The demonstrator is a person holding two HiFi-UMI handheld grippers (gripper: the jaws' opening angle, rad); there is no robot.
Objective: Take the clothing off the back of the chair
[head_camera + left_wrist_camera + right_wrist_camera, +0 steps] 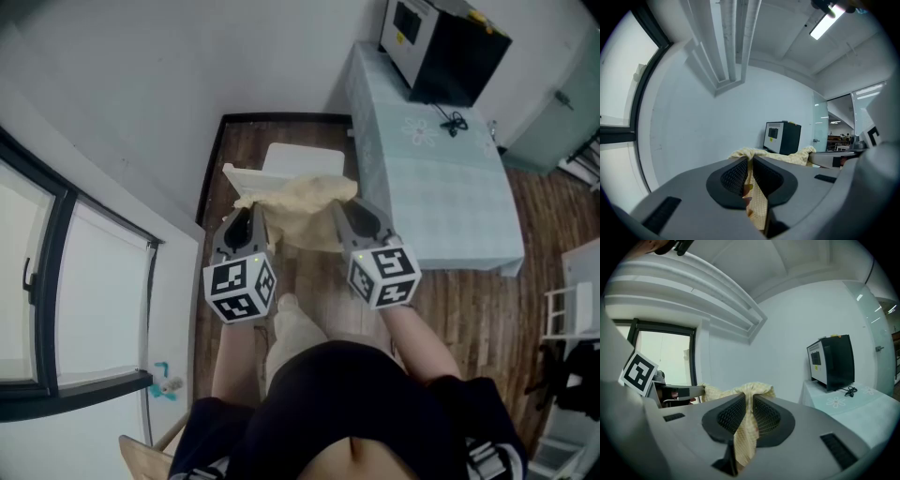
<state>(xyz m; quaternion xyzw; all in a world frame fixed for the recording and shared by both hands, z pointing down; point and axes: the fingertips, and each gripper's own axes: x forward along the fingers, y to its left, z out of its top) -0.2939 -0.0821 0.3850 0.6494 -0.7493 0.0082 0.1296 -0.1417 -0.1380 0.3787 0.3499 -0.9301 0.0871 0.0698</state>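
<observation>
A pale yellow checked garment (298,208) hangs stretched between my two grippers, held up in front of me. My left gripper (246,220) is shut on its left edge; the cloth (757,201) runs pinched between the pads. My right gripper (349,217) is shut on the right edge, and the fabric (746,427) drapes down out of the jaws. A white chair (302,159) stands just beyond the garment, mostly hidden by it. Each gripper view shows the other gripper at its side, with the cloth spanning between them.
A table with a pale blue floral cloth (441,178) stands to the right, bearing a black and white box-shaped appliance (441,47). A white wall and a dark-framed window (66,281) lie to the left. A white stepladder (567,314) is at the far right.
</observation>
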